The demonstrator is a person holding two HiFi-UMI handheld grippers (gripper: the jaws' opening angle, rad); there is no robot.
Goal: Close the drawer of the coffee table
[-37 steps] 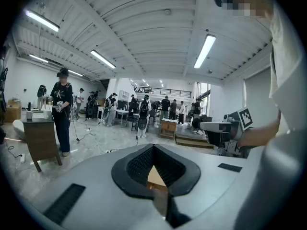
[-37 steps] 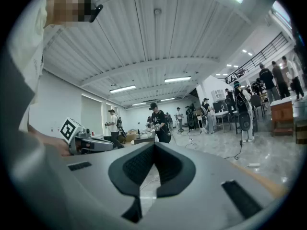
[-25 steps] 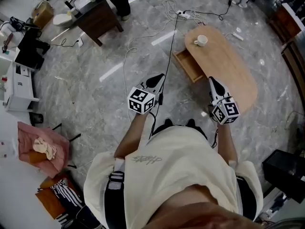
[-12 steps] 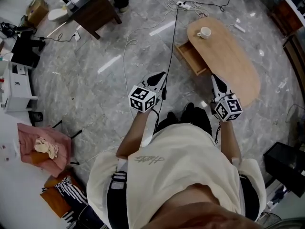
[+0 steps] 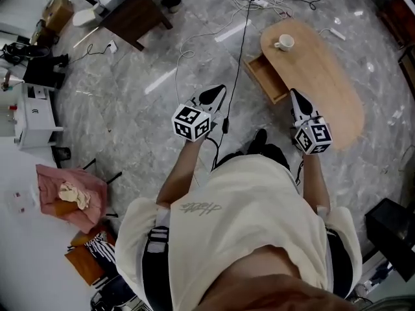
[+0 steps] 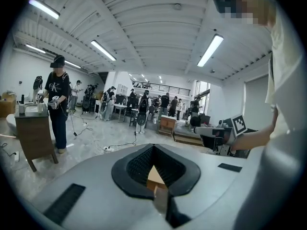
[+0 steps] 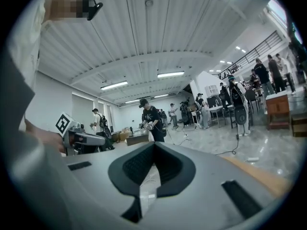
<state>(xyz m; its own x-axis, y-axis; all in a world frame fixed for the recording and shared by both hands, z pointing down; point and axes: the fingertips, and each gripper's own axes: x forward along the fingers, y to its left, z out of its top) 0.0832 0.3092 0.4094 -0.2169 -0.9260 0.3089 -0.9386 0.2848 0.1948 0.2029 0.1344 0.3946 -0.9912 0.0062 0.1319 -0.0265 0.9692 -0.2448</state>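
Observation:
In the head view an oval wooden coffee table point(image 5: 324, 86) stands at the upper right, and its drawer point(image 5: 266, 80) is pulled out toward the left. A white cup point(image 5: 283, 42) sits on the far end of the tabletop. My left gripper point(image 5: 217, 94) is shut and empty, held in the air left of the drawer and apart from it. My right gripper point(image 5: 294, 96) is also shut and empty, over the table's near edge just right of the drawer. In the left gripper view the jaws meet at the left gripper's tip point(image 6: 153, 146); in the right gripper view the right gripper's tip point(image 7: 154, 143) looks the same.
A black cable point(image 5: 238, 50) runs across the grey marble floor to a power strip point(image 5: 259, 2) beyond the table. A dark wooden side table point(image 5: 133, 11) stands at the upper left. A white cabinet point(image 5: 35, 109) and a pink cloth pile point(image 5: 68, 196) are at the left. Several people stand far off.
The person has moved a little toward the coffee table, and both grippers have come slightly nearer the drawer. The drawer is as open as before, and both grippers stay shut.

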